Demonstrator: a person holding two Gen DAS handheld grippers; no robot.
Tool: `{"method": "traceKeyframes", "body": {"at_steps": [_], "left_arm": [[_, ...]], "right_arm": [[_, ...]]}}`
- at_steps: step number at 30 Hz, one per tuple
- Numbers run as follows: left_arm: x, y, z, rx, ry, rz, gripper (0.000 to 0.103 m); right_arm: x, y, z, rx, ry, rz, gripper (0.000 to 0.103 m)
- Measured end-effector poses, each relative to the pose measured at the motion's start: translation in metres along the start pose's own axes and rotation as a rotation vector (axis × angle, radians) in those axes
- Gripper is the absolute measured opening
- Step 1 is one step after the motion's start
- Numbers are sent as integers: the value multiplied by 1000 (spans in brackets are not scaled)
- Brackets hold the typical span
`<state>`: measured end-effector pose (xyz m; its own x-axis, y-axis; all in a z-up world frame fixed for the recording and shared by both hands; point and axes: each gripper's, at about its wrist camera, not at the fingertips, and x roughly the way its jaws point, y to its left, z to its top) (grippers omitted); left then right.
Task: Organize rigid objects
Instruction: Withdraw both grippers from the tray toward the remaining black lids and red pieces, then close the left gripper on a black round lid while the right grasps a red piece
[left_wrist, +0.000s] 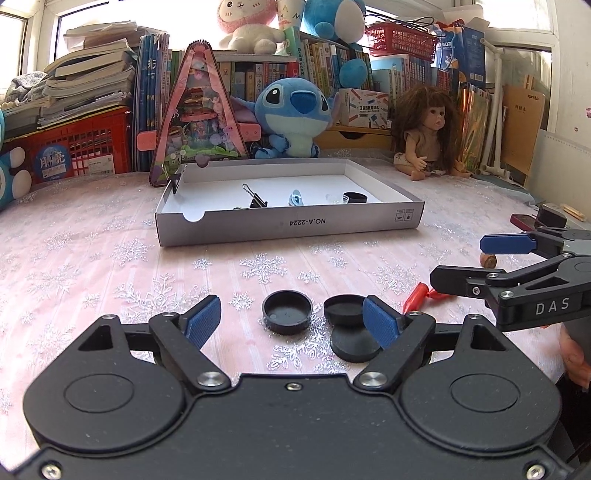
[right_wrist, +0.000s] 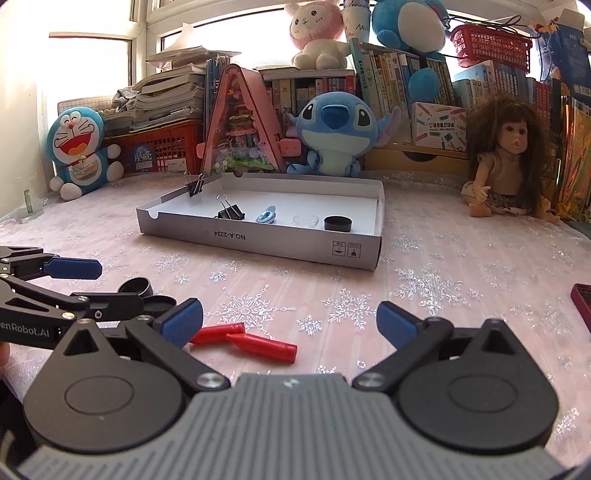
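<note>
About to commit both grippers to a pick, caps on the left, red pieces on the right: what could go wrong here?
1. The black caps lie bunched, two overlapping; the open left gripper may nudge or catch two.
2. The red pieces cross each other; the open right gripper may scatter them.
3. The grippers sit close together and could collide.

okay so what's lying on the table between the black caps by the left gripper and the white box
Nothing: in the left wrist view, only bare snowflake tablecloth separates the black caps from the white box. The right wrist view agrees.
</note>
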<state>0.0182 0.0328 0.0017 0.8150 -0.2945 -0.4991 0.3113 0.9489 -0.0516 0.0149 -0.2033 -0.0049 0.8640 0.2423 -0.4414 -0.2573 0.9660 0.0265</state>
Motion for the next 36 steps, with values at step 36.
{"method": "traceKeyframes", "body": {"at_steps": [36], "left_arm": [[3,10,0,6,10,36,64]], "right_arm": [[6,7,-10,46,81,-52,93]]}}
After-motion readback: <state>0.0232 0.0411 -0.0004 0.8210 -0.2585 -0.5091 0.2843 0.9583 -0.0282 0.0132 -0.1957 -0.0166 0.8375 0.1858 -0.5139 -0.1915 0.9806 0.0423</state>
